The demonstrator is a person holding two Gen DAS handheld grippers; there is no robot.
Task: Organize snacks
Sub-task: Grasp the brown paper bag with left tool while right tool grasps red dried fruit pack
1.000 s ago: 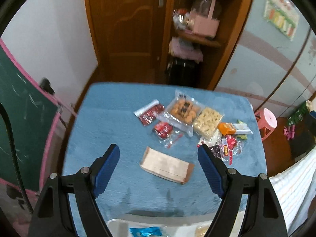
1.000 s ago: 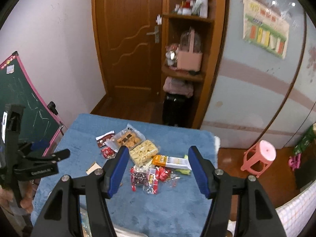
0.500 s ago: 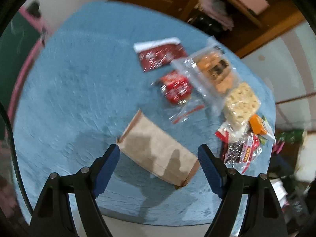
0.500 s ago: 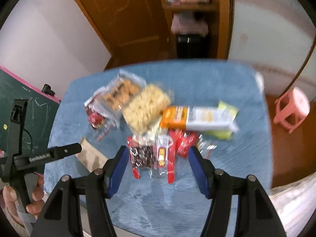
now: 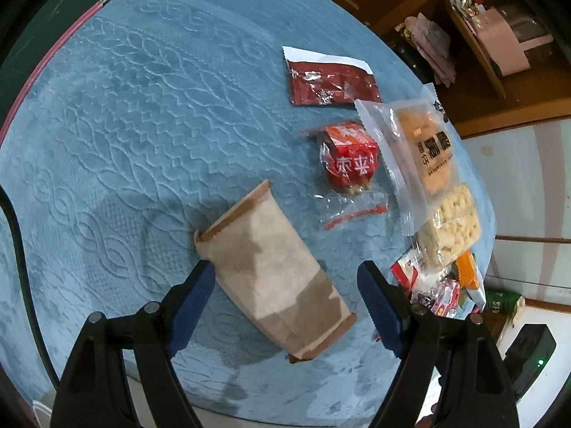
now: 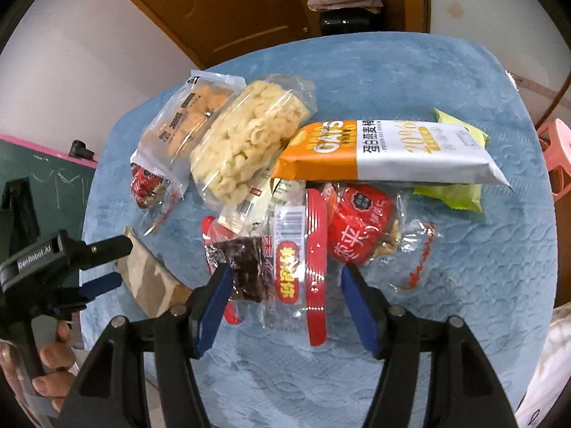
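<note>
The left gripper (image 5: 285, 296) hangs with its blue-padded jaws spread wide, one on either side of a flat brown paper bag (image 5: 274, 274) that lies slantwise on the quilted blue cloth (image 5: 125, 125) covering the table. The pads stand clear of the bag's edges, so nothing is pinched. A second ago this gripper looked out over the whole table from high up; it has since dropped steeply and rolled, so the bag now fills the space between its jaws.

The right gripper (image 6: 282, 303) has come down likewise, from a view of the room to one close over the heap of snacks. Its jaws are closing, with a clear packet with red side strips and dark pieces inside (image 6: 271, 267) lying between them; the pads do not seem to press on it yet.

Further out, the heap holds a red-labelled clear packet of nuts (image 6: 360, 232), an orange and white oat bar wrapper (image 6: 385, 153) lying over a green packet (image 6: 460, 192), a clear bag of pale puffed rings (image 6: 246, 139) and a bag of orange biscuits (image 6: 189, 117). A dark red sachet (image 5: 332, 78) lies apart.

Judging by this, both hands are set for a first pick: the left to take the bag, the right a snack to go into it.
</note>
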